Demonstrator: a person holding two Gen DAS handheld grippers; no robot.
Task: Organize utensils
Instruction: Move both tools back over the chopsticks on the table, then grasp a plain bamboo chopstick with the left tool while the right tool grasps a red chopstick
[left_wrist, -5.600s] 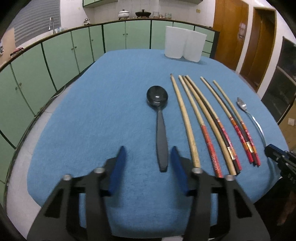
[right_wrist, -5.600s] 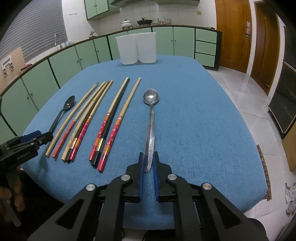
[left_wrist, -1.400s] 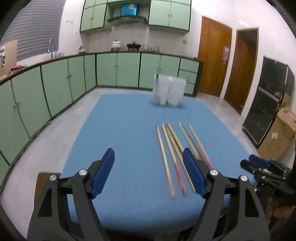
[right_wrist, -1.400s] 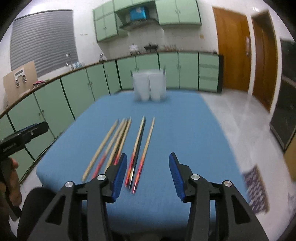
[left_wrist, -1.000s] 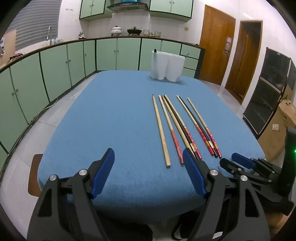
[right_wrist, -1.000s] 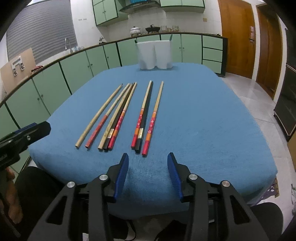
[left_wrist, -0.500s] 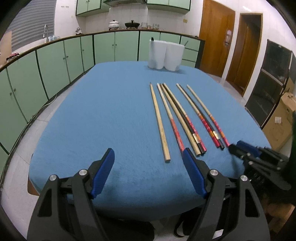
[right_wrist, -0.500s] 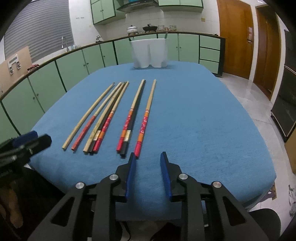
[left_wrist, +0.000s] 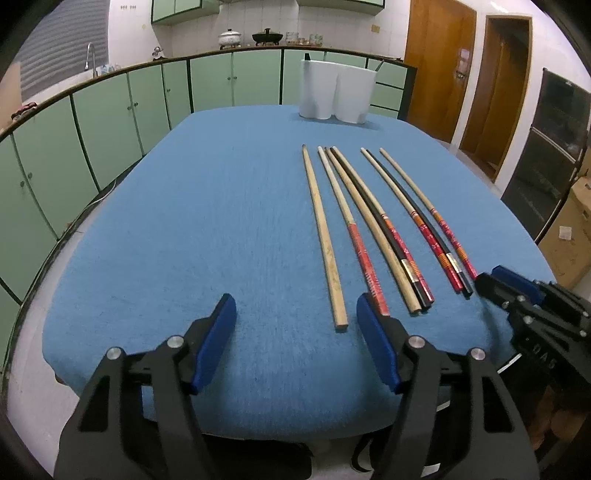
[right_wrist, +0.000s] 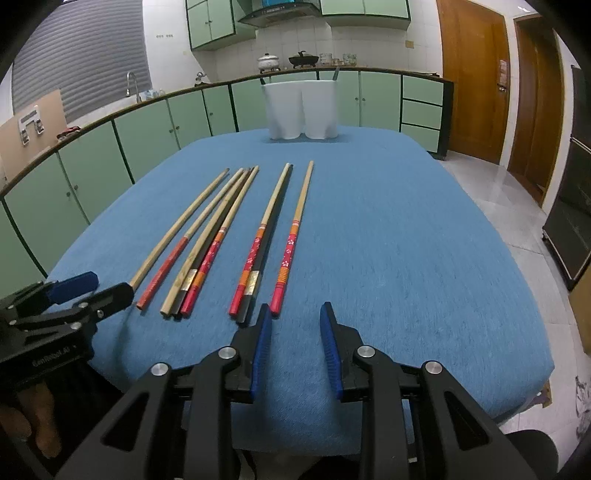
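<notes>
Several long chopsticks (left_wrist: 369, 221) lie side by side on the blue tablecloth (left_wrist: 207, 229), some plain bamboo, some with red ends; they also show in the right wrist view (right_wrist: 229, 232). Two white holders (left_wrist: 336, 96) stand at the far edge, with utensil handles poking out; they also show in the right wrist view (right_wrist: 303, 109). My left gripper (left_wrist: 295, 314) is open and empty, just short of the plain bamboo chopstick (left_wrist: 325, 236). My right gripper (right_wrist: 295, 317) is open and empty, next to the rightmost red-ended chopstick (right_wrist: 291, 243).
Green cabinets (left_wrist: 110, 110) and a counter curve around the left and back. Wooden doors (right_wrist: 476, 85) stand at the right. The table's near edge (right_wrist: 332, 439) lies under both grippers. A cardboard box (left_wrist: 569, 229) sits on the floor at the right.
Both spoons lay on the cloth 5.6 s ago and are gone from it now. Both grippers have come back toward the chopsticks' near ends. The right jaws narrowed, then widened a little.
</notes>
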